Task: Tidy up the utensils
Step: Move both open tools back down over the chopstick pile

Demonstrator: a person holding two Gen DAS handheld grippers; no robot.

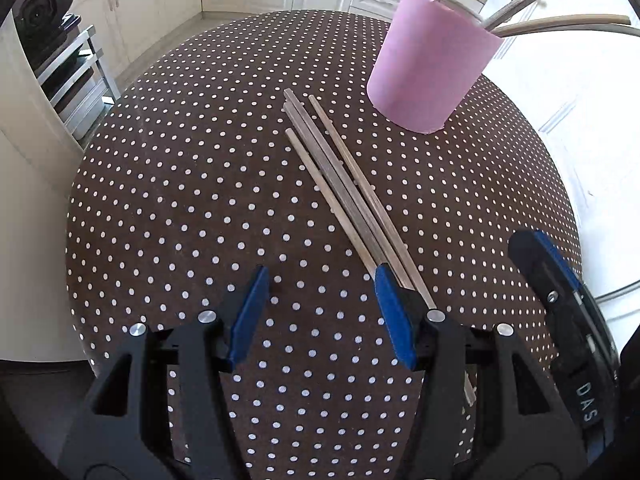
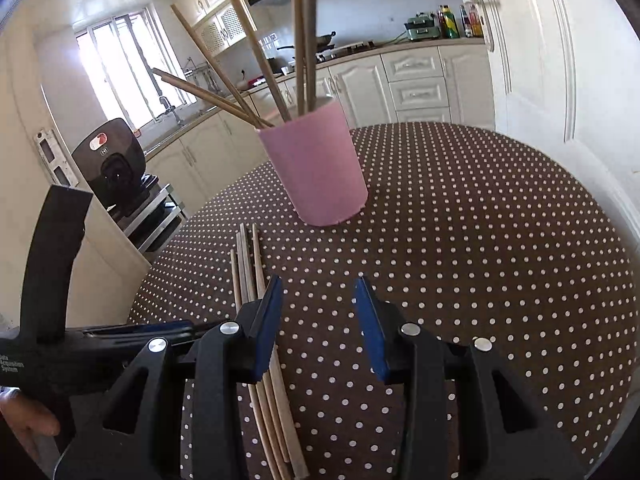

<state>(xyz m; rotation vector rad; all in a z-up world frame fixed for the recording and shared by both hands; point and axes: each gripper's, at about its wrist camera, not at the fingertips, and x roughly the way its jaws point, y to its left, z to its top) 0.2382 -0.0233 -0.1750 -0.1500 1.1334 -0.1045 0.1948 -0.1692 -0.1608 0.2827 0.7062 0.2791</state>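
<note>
Right finger of the left gripper covers the near ends of the loose chopsticks, so can't tell if it touches them. Chopsticks standing in the pink cup run off the top edge in the right wrist view.

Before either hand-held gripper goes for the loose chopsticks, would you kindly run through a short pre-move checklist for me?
1. Left hand-held gripper open, empty: ok.
2. Right hand-held gripper open, empty: ok.
3. Loose chopsticks flat on the table, bundled side by side: ok.
4. Pink cup upright: ok.
5. Room left in the cup among standing chopsticks: cannot tell.
6. Chopsticks lie between a gripper's fingers: not ok, both sit off to one side.
</note>
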